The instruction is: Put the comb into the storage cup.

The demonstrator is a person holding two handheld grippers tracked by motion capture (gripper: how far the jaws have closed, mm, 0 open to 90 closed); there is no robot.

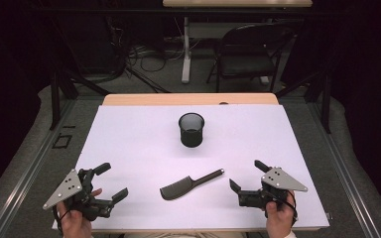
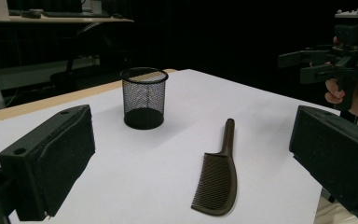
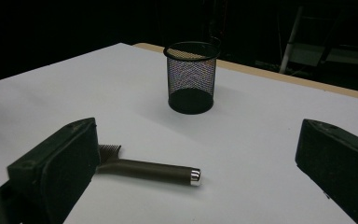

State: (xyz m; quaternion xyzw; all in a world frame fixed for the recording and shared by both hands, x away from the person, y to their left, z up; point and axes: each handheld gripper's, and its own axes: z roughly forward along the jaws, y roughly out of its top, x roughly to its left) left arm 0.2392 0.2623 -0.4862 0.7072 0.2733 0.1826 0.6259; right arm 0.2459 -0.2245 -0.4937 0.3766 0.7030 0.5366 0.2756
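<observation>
A dark comb lies flat near the front middle of the white table, its handle pointing right and slightly away. Behind it a black mesh cup stands upright and looks empty. My left gripper rests at the front left, open, with nothing between its jaws. At the front right my right gripper is open too, aimed at the comb's handle end. In the left gripper view the comb and cup lie ahead of my left gripper, with the right gripper beyond. The right gripper view shows the comb's handle and the cup beyond my right gripper.
The white sheet covers a wooden tabletop whose far edge shows behind the cup. A folding chair and a table leg with cables stand on the floor beyond. A hand holds each gripper at the near edge.
</observation>
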